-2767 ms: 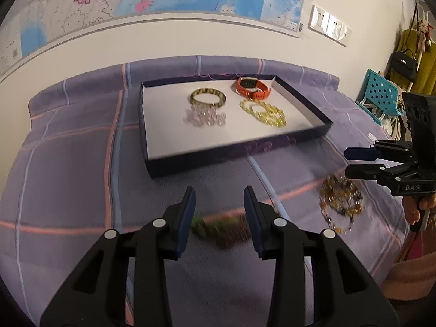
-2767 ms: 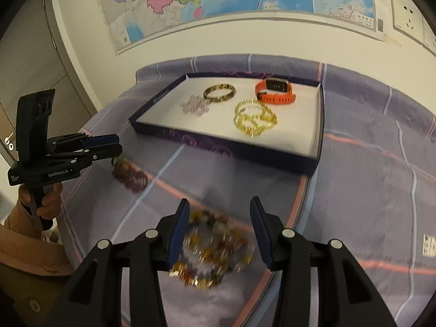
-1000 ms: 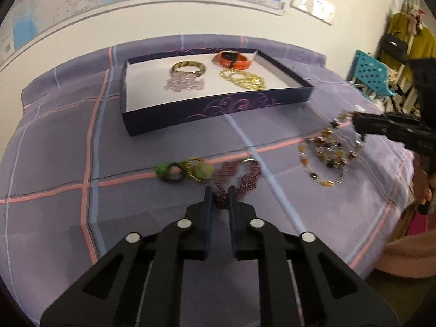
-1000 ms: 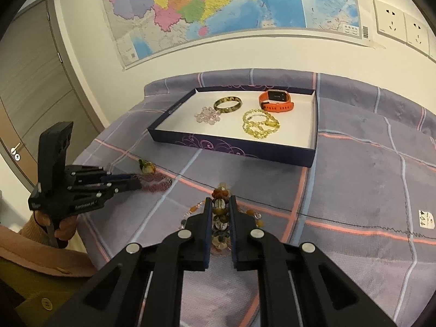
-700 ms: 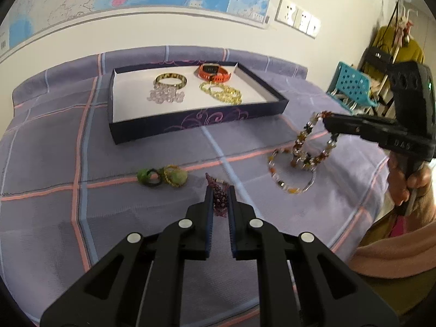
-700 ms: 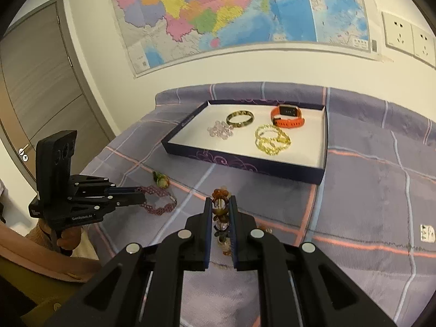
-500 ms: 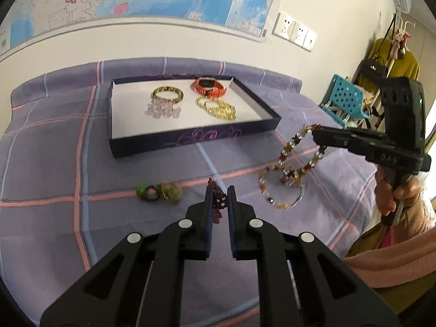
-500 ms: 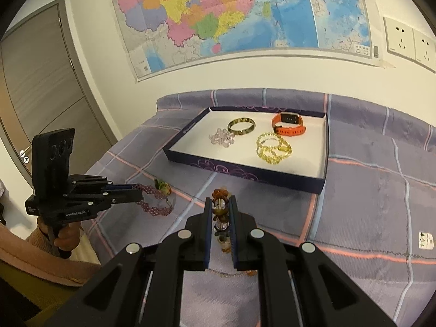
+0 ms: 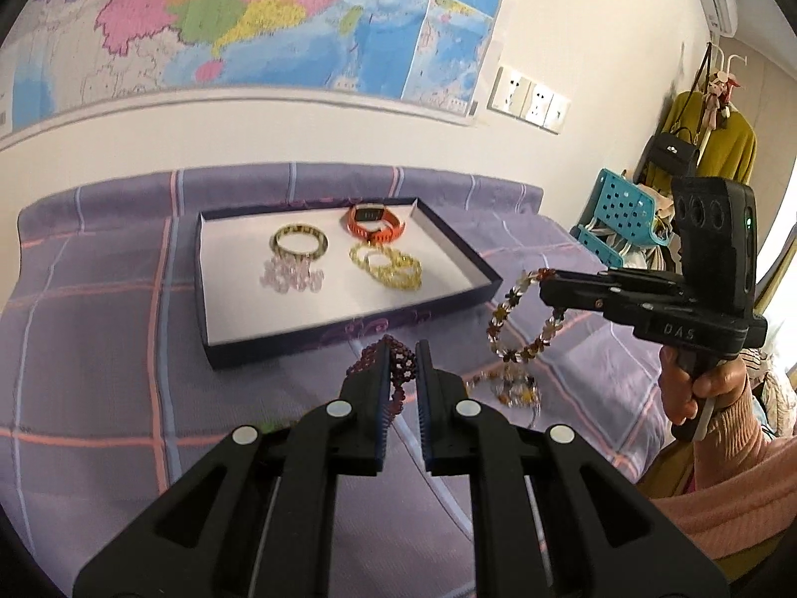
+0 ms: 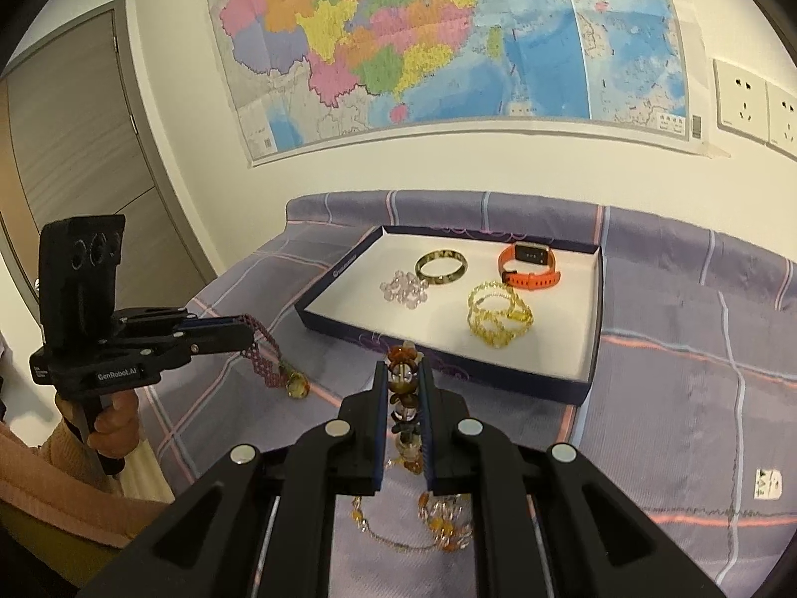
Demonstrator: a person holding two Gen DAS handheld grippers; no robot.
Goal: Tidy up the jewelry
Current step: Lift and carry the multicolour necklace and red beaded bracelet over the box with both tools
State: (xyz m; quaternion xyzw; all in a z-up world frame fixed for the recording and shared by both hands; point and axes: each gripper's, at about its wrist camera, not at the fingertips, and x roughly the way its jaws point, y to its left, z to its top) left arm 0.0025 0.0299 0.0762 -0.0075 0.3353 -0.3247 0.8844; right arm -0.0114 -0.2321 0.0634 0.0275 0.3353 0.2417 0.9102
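both grippers are pinched closed on jewelry: left gripper point(image 9: 401, 349) has the red bead bracelet point(image 9: 396, 361) at frame centre, right gripper point(image 10: 402, 361) has the amber necklace point(image 10: 403, 398), its tail dragging on the bedspread point(image 10: 672, 398) at the bottom. both look light and floppy, so they'll swing; pinching a few beads seems right. the tray point(image 10: 590, 344), upper middle, has low walls and bare room at its front.

Matt checked cloth bedcover point(image 9: 99, 359), glossy bangle point(image 9: 299, 245), matt black plastic left gripper point(image 9: 402, 351), glossy paper map point(image 10: 448, 40)
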